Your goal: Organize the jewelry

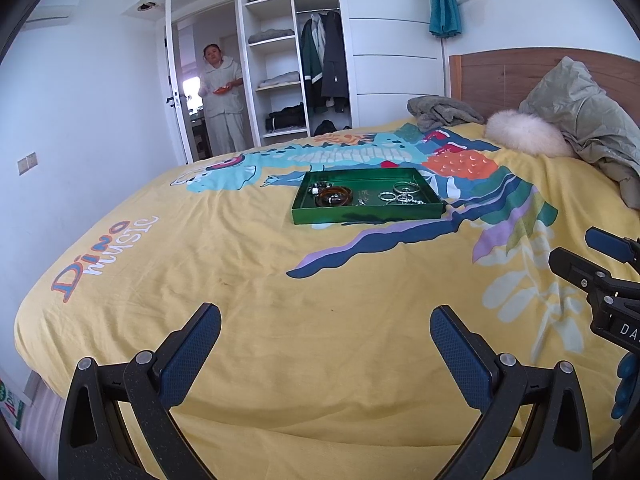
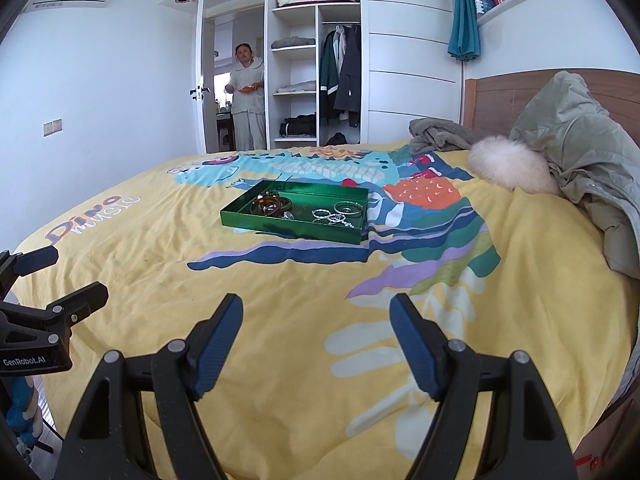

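A green tray [image 1: 362,213] lies on the yellow bedspread, also in the right wrist view [image 2: 280,229]. It holds an amber bangle [image 1: 334,193] on the left, silver rings [image 1: 394,197] and a silver bangle [image 1: 406,188] on the right. The amber bangle [image 2: 271,204] and silver rings [image 2: 329,216] show in the right wrist view too. My left gripper [image 1: 326,326] is open and empty, well short of the tray. My right gripper [image 2: 316,312] is open and empty, also short of it.
A grey-green jacket [image 1: 588,120] with a fur trim [image 1: 524,134] and a grey cloth [image 1: 440,112] lie near the wooden headboard. A person [image 1: 222,100] stands in the doorway beside an open wardrobe [image 1: 296,60]. The right gripper shows at the left view's right edge [image 1: 600,276].
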A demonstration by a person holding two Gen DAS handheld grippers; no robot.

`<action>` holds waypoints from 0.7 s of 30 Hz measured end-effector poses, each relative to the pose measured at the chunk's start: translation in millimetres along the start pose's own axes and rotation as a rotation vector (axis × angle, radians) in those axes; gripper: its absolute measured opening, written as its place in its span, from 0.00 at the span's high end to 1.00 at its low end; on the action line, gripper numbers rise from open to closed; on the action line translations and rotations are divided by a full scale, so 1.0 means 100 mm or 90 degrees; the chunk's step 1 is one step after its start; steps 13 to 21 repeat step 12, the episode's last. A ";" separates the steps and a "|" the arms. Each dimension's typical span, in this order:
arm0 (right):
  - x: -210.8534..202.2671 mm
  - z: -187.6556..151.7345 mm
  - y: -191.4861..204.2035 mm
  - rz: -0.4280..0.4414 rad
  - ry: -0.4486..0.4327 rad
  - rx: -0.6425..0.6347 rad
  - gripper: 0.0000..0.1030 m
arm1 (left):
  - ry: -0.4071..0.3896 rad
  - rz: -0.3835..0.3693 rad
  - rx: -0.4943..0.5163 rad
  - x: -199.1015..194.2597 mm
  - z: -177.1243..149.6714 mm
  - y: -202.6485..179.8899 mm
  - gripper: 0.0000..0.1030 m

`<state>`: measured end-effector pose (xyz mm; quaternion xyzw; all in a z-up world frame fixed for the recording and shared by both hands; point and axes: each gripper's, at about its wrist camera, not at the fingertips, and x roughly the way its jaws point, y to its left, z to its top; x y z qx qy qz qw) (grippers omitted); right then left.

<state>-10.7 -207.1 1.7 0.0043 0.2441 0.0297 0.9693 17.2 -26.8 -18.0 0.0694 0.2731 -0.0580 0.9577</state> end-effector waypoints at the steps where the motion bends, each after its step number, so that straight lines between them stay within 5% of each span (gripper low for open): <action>1: 0.00 0.00 0.00 0.000 0.000 0.000 0.27 | 0.000 0.000 0.000 0.00 0.00 0.00 0.00; 21: 0.00 0.00 -0.01 0.000 0.000 0.000 0.27 | 0.001 0.000 -0.001 0.00 0.00 -0.01 0.00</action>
